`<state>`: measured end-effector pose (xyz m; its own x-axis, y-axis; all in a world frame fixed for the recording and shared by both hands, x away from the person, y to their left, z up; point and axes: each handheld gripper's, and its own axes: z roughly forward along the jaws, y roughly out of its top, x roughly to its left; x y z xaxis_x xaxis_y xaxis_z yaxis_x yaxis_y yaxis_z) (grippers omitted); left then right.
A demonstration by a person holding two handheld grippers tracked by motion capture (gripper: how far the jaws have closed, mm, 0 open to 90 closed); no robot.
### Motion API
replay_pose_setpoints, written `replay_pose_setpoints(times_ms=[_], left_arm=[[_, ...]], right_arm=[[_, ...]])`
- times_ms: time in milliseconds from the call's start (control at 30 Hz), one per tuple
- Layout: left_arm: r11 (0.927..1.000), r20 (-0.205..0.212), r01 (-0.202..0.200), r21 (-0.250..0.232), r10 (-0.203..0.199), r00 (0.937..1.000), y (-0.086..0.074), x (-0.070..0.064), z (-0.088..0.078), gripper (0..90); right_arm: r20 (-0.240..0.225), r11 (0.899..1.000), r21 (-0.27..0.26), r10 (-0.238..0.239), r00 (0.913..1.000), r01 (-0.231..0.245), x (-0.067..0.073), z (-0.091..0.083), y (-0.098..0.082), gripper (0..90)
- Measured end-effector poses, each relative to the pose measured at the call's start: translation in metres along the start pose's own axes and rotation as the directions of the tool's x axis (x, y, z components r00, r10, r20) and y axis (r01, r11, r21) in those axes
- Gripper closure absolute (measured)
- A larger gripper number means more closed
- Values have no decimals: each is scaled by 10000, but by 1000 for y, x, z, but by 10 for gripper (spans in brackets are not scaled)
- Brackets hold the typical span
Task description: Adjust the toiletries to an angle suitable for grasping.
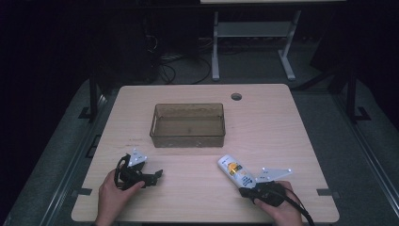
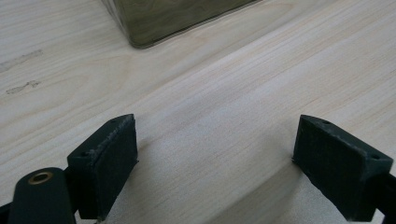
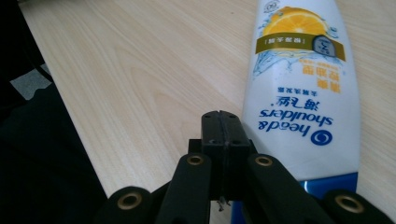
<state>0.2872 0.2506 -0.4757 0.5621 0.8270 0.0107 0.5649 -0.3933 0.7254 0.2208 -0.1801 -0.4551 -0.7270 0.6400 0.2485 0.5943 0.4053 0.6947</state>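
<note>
Lying beside shampoo bottle [image 3: 306,84], right tongs [image 3: 223,126] pressed together, apparently empty; left tongs [image 2: 215,163] wide.

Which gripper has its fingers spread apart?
The left gripper: its fingers stand wide apart over bare table; the right gripper's are pressed together beside the shampoo bottle.

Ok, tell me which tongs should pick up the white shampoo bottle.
Right. The right tongs lie beside the white shampoo bottle but are shut, so must open first. The left tongs are open, farther off.
</note>
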Motion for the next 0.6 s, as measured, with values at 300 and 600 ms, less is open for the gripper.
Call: replay_pose_setpoints(times_ms=[300,600], left_arm=[[10000,0,-2,0,2,10000,0,0,0,124],[10000,-1,-2,-3,2,10000,0,0,0,124]], right_arm=[[285,9998,-23,216,9994,-215,-10,-6,-3,899],[504,9993,-36,377,9980,-376,-17,-10,-6,899]])
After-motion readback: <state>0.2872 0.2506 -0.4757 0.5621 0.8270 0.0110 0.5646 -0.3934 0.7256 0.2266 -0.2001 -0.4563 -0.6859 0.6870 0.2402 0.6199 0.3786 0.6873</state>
